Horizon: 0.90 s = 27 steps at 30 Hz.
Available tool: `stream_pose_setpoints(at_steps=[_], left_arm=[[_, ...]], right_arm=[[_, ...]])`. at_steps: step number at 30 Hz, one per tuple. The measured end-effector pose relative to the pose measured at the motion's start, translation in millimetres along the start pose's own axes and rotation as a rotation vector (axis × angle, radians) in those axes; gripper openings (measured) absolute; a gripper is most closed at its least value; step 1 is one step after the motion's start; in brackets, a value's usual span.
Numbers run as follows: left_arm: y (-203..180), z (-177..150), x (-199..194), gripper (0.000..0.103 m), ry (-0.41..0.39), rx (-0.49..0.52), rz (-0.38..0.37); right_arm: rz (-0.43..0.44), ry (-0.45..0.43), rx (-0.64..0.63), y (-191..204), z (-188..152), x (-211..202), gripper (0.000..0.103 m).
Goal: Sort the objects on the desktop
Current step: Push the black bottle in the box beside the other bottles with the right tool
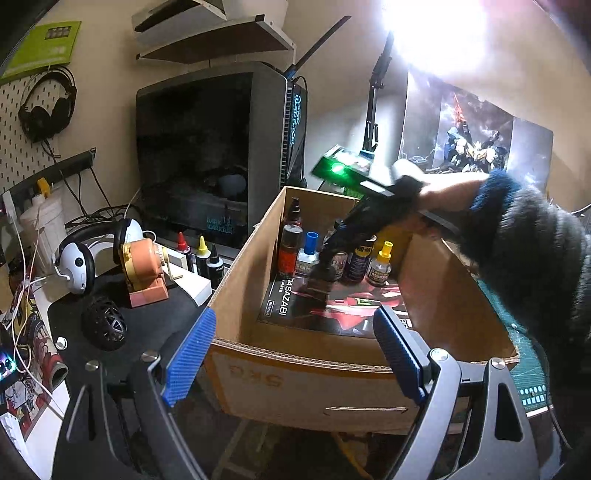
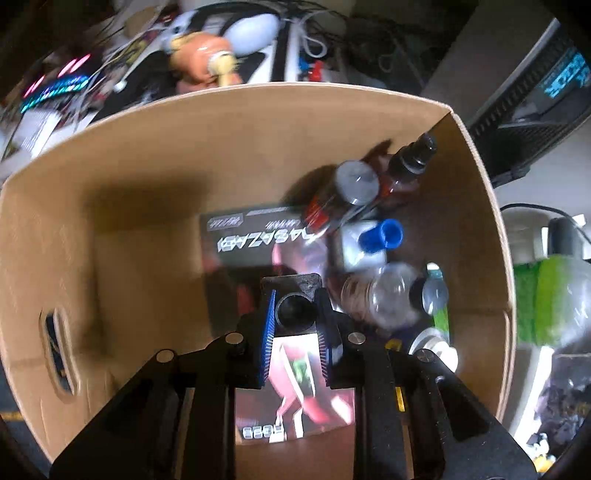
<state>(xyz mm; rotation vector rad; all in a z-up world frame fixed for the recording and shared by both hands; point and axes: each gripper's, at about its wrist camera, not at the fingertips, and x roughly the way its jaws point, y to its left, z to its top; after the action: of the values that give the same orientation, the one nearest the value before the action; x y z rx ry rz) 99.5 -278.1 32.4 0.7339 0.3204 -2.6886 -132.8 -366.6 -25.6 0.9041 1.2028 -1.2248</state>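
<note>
Home hobby desk: PC tower (image 1: 221,155), headphones (image 1: 48,107).

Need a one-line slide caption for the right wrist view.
Right gripper, jaws closed on a small black bottle, points down into the cardboard box beside upright bottles.

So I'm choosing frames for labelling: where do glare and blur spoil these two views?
Left wrist view: a lamp blows out the top right into white glare, and the right tool inside the cardboard box is smeared. Right wrist view: no glare, but the bottles and the desk clutter beyond the box are motion-blurred, edges bowed by the fisheye.
</note>
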Motion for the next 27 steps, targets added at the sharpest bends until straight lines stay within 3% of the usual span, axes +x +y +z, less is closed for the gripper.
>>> stream_pose_setpoints(at_steps=[6, 12, 21, 24, 27], left_arm=[[-1.8, 1.6, 0.1, 0.088, -0.001, 0.005, -0.012], [-3.7, 2.1, 7.4, 0.088, 0.017, 0.009, -0.026], [-9.0, 2.2, 7.9, 0.088, 0.015, 0.017, -0.039], [-10.6, 2.0, 8.1, 0.088, 0.016, 0.018, -0.044], [-14.0, 1.9, 7.5, 0.088, 0.015, 0.023, -0.05]], right_arm=[[-0.027, 0.011, 0.046, -16.2, 19.0, 30.8, 0.02], [-0.027, -0.016, -0.005, -15.2, 24.4, 33.7, 0.02], [-0.095, -0.033, -0.047, -15.4, 19.7, 33.6, 0.022], [-0.079, -0.066, -0.038, -10.4, 16.4, 23.6, 0.036], [-0.047, -0.143, -0.03, -4.2, 9.4, -5.6, 0.036]])
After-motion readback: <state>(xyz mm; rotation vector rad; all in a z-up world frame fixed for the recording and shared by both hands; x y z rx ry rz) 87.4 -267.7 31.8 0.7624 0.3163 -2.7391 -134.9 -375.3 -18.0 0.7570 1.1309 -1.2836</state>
